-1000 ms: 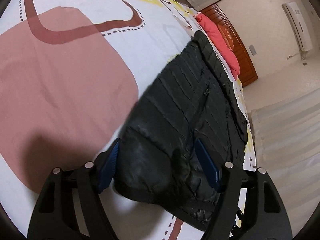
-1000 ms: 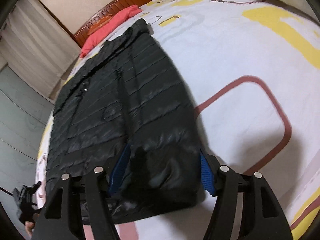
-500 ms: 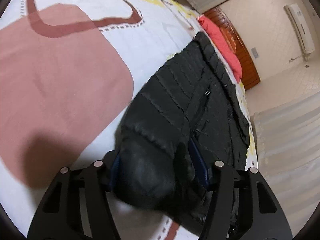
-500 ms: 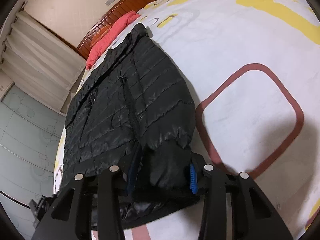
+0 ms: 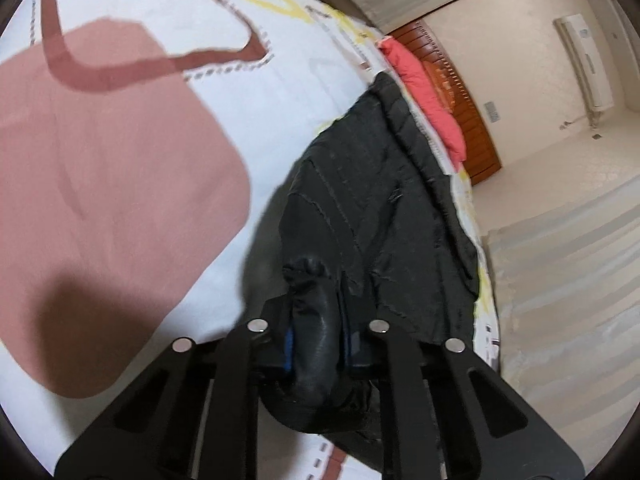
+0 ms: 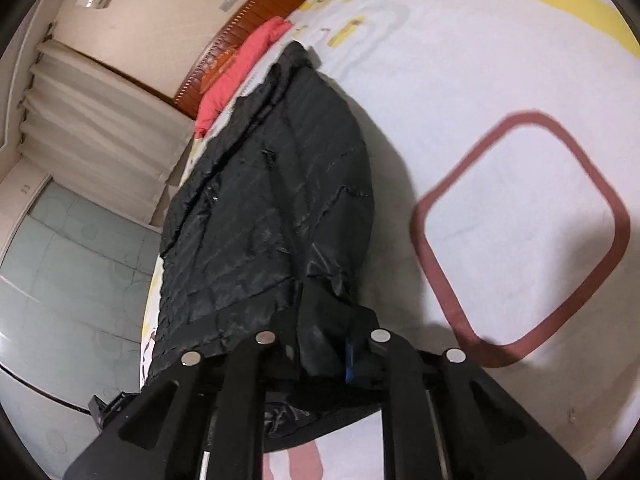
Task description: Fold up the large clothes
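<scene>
A black quilted puffer jacket [image 5: 372, 208] lies lengthwise on a bed, its collar end toward the headboard; it also shows in the right wrist view [image 6: 272, 200]. My left gripper [image 5: 316, 344] is shut on the jacket's near hem, with bunched fabric pinched between the blue pads and lifted off the sheet. My right gripper [image 6: 320, 344] is shut on the hem at the jacket's other near corner, fabric gathered between its fingers and raised the same way.
The bedsheet [image 5: 120, 168] is white with pink, maroon and yellow shapes. A red pillow [image 5: 424, 96] lies by the wooden headboard [image 6: 256, 16]. Curtains [image 6: 100, 120] and a glass wardrobe door [image 6: 60, 280] flank the bed; tiled floor [image 5: 568, 184] lies beyond.
Both grippers went from open around the jacket's hem to shut on it, and both have lifted the hem corners off the bed.
</scene>
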Demonstrator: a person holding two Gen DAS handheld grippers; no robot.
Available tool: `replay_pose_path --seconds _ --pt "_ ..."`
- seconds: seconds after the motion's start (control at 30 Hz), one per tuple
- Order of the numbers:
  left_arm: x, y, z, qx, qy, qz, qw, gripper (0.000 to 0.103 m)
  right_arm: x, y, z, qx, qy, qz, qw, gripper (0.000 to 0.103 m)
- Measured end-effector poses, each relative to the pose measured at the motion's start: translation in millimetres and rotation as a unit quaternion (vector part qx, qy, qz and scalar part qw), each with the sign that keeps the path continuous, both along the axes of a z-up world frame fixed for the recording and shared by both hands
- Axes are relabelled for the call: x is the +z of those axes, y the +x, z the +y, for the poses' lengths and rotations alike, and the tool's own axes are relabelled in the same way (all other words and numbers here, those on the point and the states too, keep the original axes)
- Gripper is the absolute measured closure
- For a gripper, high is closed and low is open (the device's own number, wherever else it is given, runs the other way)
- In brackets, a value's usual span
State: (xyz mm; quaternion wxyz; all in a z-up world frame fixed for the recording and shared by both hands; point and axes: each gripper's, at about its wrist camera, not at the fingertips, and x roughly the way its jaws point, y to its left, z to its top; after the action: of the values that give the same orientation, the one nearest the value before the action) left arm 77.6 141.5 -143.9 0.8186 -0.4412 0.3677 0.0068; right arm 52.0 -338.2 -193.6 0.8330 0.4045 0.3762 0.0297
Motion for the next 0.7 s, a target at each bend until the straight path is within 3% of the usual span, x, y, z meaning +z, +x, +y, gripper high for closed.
replay_pose_path --seconds 0.23,0.47,0.6,0.7 --pt "44.9 -24.0 4.9 -0.015 -0.003 -0.053 0.9985 0.092 33.0 -22.6 -0.3 0.020 0.019 -0.048 0.998 0.091" --pt "112.7 -66.8 7.3 -0.026 0.007 -0.121 0.9922 0.093 83.1 -58.7 4.5 0.039 0.029 -0.113 0.992 0.091" --pt "144.3 -52.4 12.9 -0.029 0.005 -0.149 0.9884 0.093 117.1 -52.2 -2.5 0.041 0.035 -0.157 0.986 0.091" --pt "156.4 -20.7 17.2 -0.025 0.009 -0.162 0.9864 0.093 133.8 -22.5 -10.9 0.042 0.044 -0.181 0.982 0.091"
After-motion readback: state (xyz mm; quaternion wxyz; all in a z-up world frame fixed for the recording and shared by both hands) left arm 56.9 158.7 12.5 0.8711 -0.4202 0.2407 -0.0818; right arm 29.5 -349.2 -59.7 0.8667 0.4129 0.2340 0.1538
